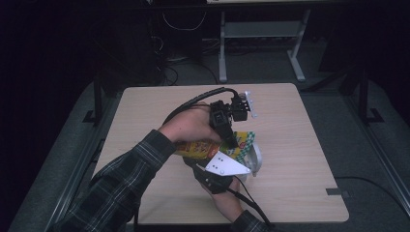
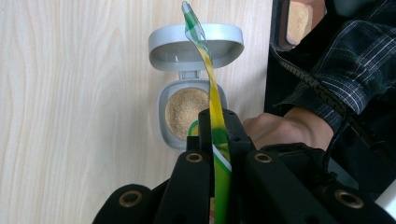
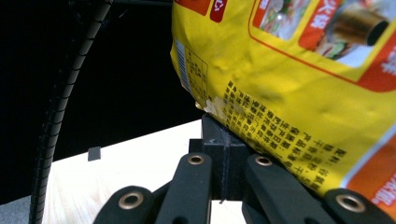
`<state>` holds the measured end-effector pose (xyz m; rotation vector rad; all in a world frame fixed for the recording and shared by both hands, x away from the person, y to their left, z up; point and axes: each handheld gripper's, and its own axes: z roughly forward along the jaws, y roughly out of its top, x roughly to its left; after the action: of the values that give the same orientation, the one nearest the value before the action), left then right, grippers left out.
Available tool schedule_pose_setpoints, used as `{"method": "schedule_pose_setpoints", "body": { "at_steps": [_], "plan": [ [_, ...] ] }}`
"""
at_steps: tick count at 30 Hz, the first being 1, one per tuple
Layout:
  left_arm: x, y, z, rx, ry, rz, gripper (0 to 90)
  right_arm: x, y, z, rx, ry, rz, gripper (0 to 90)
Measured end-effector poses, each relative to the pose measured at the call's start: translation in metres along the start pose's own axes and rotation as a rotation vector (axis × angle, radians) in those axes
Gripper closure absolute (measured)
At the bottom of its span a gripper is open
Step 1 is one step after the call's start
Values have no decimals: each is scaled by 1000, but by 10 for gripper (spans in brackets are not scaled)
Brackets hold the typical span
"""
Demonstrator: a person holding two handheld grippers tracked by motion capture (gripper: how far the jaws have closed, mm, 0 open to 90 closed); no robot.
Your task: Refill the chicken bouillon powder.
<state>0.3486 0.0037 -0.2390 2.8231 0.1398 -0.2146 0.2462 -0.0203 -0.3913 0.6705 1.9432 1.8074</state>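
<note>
A: Status on the yellow bag (image 1: 200, 148)?

B: Held in the air over the middle of the table (image 1: 300, 159), between both hands. Seen from above it lies roughly level, green-and-white top end toward the grey container (image 1: 255, 159).

A: Left gripper (image 2: 219, 128)?

B: Jaws pinched together on the bag's thin edge. In the left gripper view the bag shows edge-on, a yellow-green strip rising straight up out of the jaws, its sealed tip curling over the container's lid.

A: Right gripper (image 3: 224, 140)?

B: Jaws closed too, clamped on the bag's lower corner. In the right gripper view the printed yellow face of the bag sits just above and right of the jaws.

A: Container?

B: Small grey box (image 2: 191, 112) standing on the table, hinged lid (image 2: 196, 46) flipped fully open and lying flat behind it. Tan granules inside. It sits directly below the bag's edge in the left gripper view, apart from the bag.

A: Hands?

B: Left hand (image 1: 191, 126) above the bag, right hand (image 1: 227, 200) below it near the table's front edge. Plaid sleeves on both arms.
</note>
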Motion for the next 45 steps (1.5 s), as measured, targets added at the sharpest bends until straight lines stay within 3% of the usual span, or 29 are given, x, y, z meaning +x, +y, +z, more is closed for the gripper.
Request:
{"method": "schedule_pose_setpoints", "body": {
  "at_steps": [45],
  "plan": [
    [2,6,5,39,-1,-21,891,0,0,-3,-14,11,-1,900]
  ]
}}
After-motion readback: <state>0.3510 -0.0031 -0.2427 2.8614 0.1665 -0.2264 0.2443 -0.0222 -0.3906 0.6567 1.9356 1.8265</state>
